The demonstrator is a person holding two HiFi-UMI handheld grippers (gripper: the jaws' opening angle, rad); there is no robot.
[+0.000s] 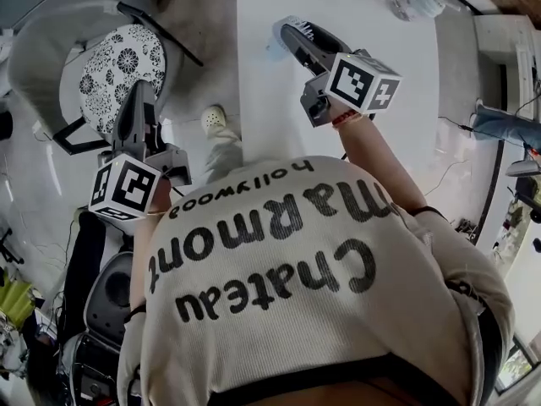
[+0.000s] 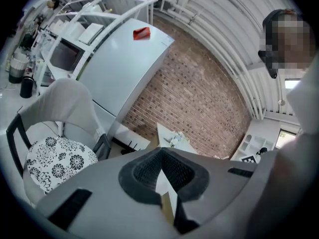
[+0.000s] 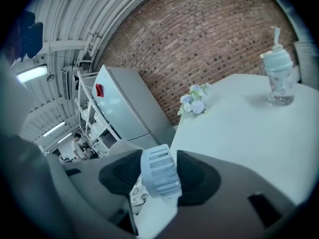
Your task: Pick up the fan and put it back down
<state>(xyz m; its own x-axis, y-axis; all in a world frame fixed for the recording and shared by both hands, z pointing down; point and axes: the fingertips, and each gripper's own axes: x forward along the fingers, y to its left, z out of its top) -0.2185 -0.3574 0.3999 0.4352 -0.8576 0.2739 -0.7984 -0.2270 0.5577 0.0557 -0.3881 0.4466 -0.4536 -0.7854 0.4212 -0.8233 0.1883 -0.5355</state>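
The fan (image 3: 160, 172) is a small pale blue thing with a ribbed round body. My right gripper (image 3: 162, 176) is shut on it, a dark pad pressed to each side. In the head view the fan (image 1: 281, 34) shows as a pale blue blur at the tips of the right gripper (image 1: 292, 39), held over the left part of the white table (image 1: 262, 100). My left gripper (image 1: 144, 91) hangs off the table's left side, above the floor near a chair. In its own view the left gripper (image 2: 160, 156) has its tips together and nothing between them.
A pale bottle with a straw (image 3: 277, 78) stands on the table's far right, seen in the head view as the bottle (image 1: 417, 0). A small bunch of flowers (image 3: 193, 99) sits at the far edge. A chair with a patterned cushion (image 1: 118, 62) stands left, a white fridge (image 2: 119, 68) behind it.
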